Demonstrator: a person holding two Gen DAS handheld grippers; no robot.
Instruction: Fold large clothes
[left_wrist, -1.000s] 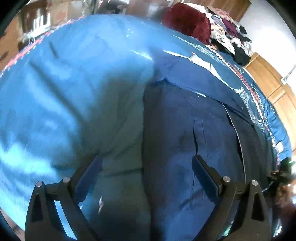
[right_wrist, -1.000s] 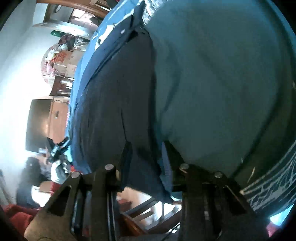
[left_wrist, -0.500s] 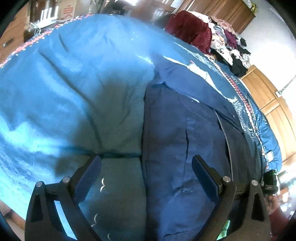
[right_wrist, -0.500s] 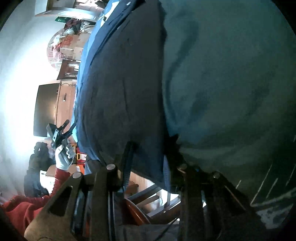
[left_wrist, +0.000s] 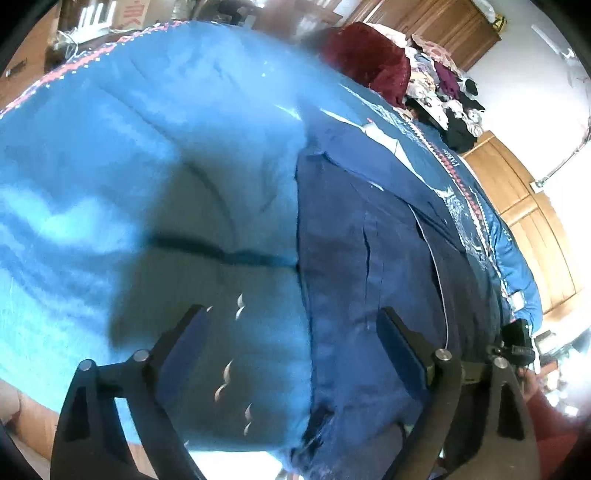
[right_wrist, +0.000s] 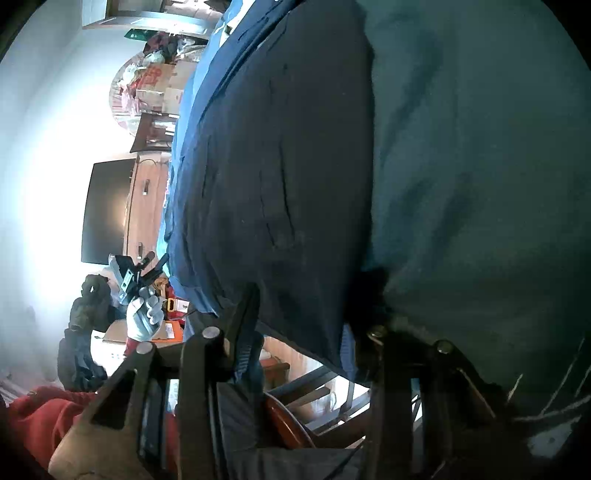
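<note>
Navy garment (left_wrist: 369, 266) lay flat on a blue quilt (left_wrist: 147, 147) covering the bed, its long straight edge running down the middle of the left wrist view. Left gripper (left_wrist: 291, 328) had jaws wide apart, gripping nothing; the garment's edge passed between the two fingers, quilt under the left finger (left_wrist: 184, 343), navy cloth under the right one. It hovered over the garment's near end at the bed edge.

Right gripper (right_wrist: 303, 317) had jaws narrowed onto the garment's (right_wrist: 277, 166) near hem; cloth sat between the fingers (right_wrist: 247, 310), pinched at the bed edge, the rest stretching away up the frame beside the quilt (right_wrist: 480, 184).

The right wrist view also caught the left gripper (right_wrist: 142, 273), held by a gloved hand (right_wrist: 144, 314). Clothes pile (left_wrist: 424, 81) sat at the bed's far end.
</note>
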